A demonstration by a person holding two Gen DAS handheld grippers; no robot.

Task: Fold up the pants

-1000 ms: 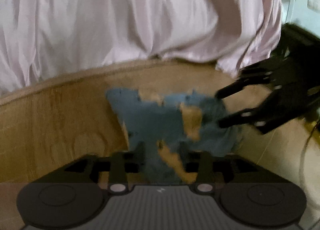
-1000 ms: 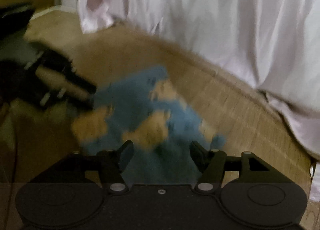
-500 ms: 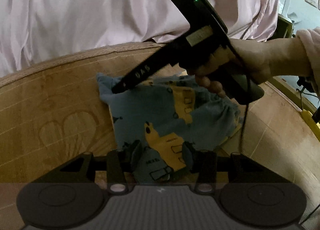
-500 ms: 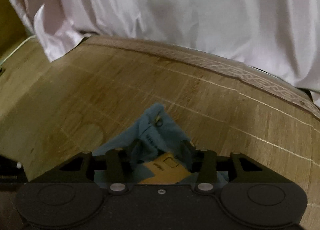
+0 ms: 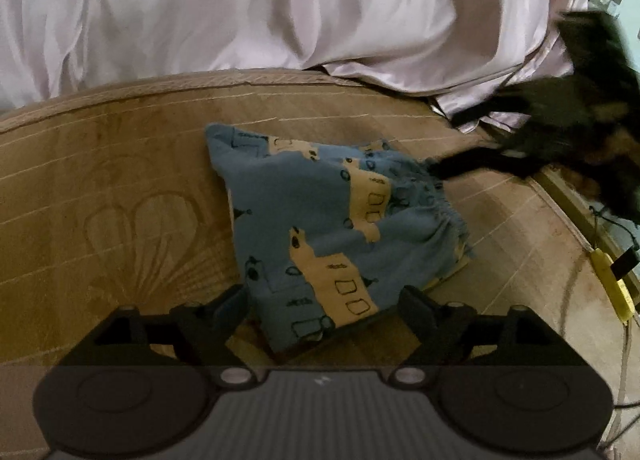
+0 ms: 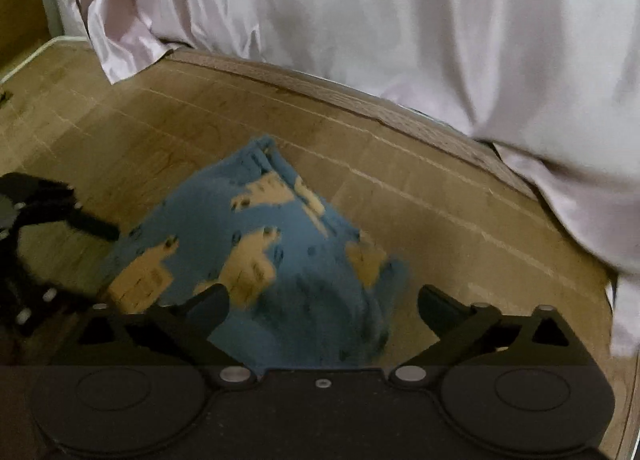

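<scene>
While both grippers hang apart from the cloth, the pants [image 5: 320, 228] lie in one folded bundle on the woven bed mat [image 5: 120, 164], straight ahead of the left gripper [image 5: 322, 302] and reaching in between its two fingers. That gripper stands wide, its fingers spread either side of the near hem with nothing pinched. In its own view the right gripper [image 6: 322, 310] is wide too, the gathered waistband end of the pants lying just ahead of it and between its fingers, not clamped. Seen from the left wrist, the right gripper is only a dark blur off to the right, its tip close to the waistband; whether it touches the cloth cannot be told.

Judging by the soft folds and the puckered elastic waist, the pants are light, limp knit cloth: they will sag and slide rather than hold a crease, so a pinch should take all the layers at once. Sensible holds look to be the two corners of one short edge, the elastic waistband at the right gripper's side or the hem corners in front of the left gripper, since thick seams give the fingers something to bite on. The mat looks smooth, so the bundle may drag along if pushed.

Counted: one pair of pants, two grippers, one mat, one pale satin sheet [image 5: 280, 8] heaped beyond the pants.
</scene>
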